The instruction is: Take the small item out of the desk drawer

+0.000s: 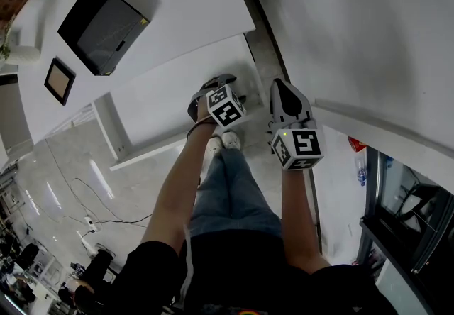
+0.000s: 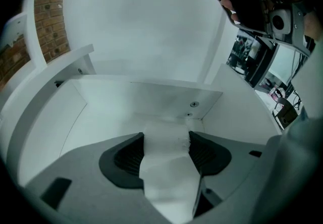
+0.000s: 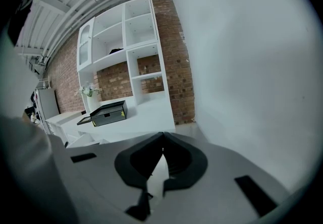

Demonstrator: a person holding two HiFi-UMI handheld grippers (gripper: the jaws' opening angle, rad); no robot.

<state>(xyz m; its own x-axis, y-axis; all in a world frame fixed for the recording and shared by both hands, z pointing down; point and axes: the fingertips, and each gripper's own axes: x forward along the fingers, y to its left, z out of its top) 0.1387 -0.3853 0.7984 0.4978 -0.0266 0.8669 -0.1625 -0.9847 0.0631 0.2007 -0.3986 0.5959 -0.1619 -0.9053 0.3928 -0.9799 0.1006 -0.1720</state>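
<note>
In the left gripper view, a small white item [image 2: 167, 167] lies in the open white drawer [image 2: 96, 117], near its back corner with two screws. My left gripper [image 2: 165, 141] has a dark pad against each side of the item, and the item fills the gap between them. The head view shows the left gripper [image 1: 215, 88] reaching down into the drawer [image 1: 163, 97] under the white desk top [image 1: 184, 1]. My right gripper [image 1: 285, 92] hangs beside it, near the white wall. Its jaws [image 3: 162, 148] meet at the tips with nothing between them.
A black box [image 1: 103, 26] and a small framed picture [image 1: 59, 80] stand on the desk top. White shelves [image 3: 136, 51] stand against a brick wall behind. The person's legs and shoes are below the grippers. Cables [image 1: 106, 216] lie on the glossy floor at the left.
</note>
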